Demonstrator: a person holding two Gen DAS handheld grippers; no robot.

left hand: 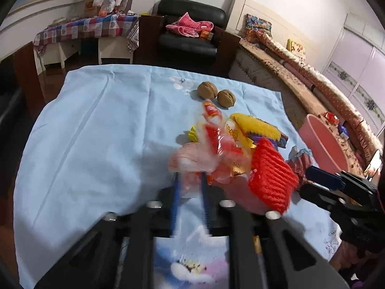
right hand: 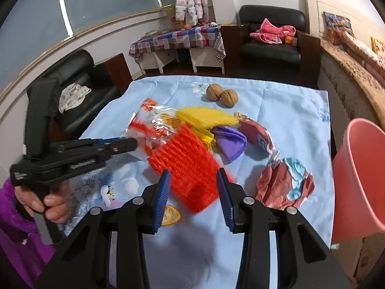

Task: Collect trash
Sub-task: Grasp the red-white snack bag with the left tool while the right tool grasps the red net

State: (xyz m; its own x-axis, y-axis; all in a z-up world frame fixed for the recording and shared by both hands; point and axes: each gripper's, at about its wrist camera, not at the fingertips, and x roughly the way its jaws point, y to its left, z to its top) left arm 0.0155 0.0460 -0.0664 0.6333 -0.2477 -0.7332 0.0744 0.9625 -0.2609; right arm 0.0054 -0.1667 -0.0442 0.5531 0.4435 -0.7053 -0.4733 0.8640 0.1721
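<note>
early stage: left gripper (left hand: 190,180) nearly closed on the clear red-printed wrapper (left hand: 211,149), right gripper (right hand: 193,185) wide open and empty over the red foam net (right hand: 185,163); other trash on the blue cloth (right hand: 288,120), pink bin (right hand: 361,173) at its right edge.

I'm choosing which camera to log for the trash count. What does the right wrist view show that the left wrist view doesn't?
Only the right wrist view shows the second black armchair with a crumpled white cloth, the yellow wrapper scrap under the right gripper, and the person's hand holding the left gripper.

Only the left wrist view shows the clear plastic wrapper between the left gripper's fingers.

Both show two brown walnuts, the red mesh sleeve, the yellow mesh sleeve and the pink plastic bucket.
</note>
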